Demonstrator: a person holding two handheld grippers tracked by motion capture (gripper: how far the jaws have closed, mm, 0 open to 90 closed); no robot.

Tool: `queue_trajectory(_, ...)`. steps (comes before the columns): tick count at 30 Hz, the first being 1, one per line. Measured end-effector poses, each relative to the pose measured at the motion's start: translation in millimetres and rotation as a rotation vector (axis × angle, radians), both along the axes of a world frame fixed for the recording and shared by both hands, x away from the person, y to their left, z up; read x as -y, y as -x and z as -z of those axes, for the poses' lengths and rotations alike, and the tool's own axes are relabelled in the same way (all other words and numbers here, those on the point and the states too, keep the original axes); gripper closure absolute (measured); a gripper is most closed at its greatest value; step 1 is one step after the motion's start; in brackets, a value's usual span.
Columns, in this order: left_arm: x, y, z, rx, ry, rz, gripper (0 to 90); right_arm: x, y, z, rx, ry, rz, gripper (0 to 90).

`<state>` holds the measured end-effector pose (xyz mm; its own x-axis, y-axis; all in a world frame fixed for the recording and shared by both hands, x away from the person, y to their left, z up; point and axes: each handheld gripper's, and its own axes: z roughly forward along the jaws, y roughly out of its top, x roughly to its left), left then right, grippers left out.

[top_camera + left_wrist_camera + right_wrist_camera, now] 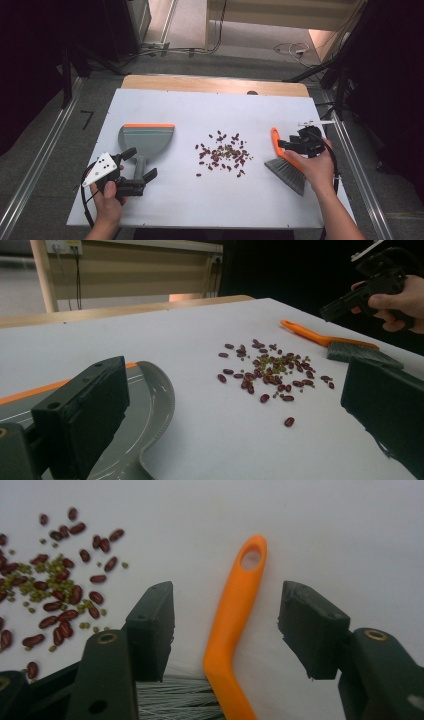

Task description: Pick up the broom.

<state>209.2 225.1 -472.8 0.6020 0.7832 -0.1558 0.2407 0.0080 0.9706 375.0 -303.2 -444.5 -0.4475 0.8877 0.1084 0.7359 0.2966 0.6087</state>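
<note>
While my right gripper (227,625) hovers over the brush's orange handle (235,615), its two black jaws stand apart on either side of that handle, with white table showing in both gaps, so neither pad touches it. From above, the brush (285,160) lies near the right edge of the white table top (210,107), handle pointing away from me and grey bristles (288,173) fanned toward my right hand (316,167). A loose scatter of dark red beans (222,152), mixed with small green ones, sits in the middle of the board, well apart from every edge, with bare white surface all round it. To the left lies the grey dustpan (146,140), its orange lip facing the far edge and its stem pointing back at me. My left gripper (137,165) sits low at that stem, jaws spread wide, one on each side of the stem, not pressing. Open board lies between pan and beans, and between beans and brush. A strip of bare wood (215,84) borders the far edge.
</note>
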Motion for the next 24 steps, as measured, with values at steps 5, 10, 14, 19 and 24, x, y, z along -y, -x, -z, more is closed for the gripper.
queue_trajectory(5, 0.4, -0.1, 0.0, -0.002, -0.002, 0.002, 0.3, -8.2, -11.5, 11.4, -0.132, 0.099, 0.036, 52.7)
queue_trajectory(10, 0.3, -0.6, 0.5, -0.004, -0.004, 0.002, 0.3, -15.7, -10.2, 14.4, -0.177, 0.156, 0.034, 58.9)
queue_trajectory(14, 0.6, -0.9, 0.6, -0.004, -0.006, 0.004, 0.3, -22.2, -9.7, 18.0, -0.216, 0.186, 0.037, 58.2)
queue_trajectory(19, 0.9, -0.6, 0.5, -0.004, -0.008, 0.003, 0.3, -30.2, -7.9, 25.7, -0.234, 0.259, 0.026, 57.9)
queue_trajectory(24, 2.1, -0.9, 0.9, -0.006, -0.011, 0.003, 0.3, -30.6, -7.2, 26.4, -0.232, 0.259, 0.034, 60.2)
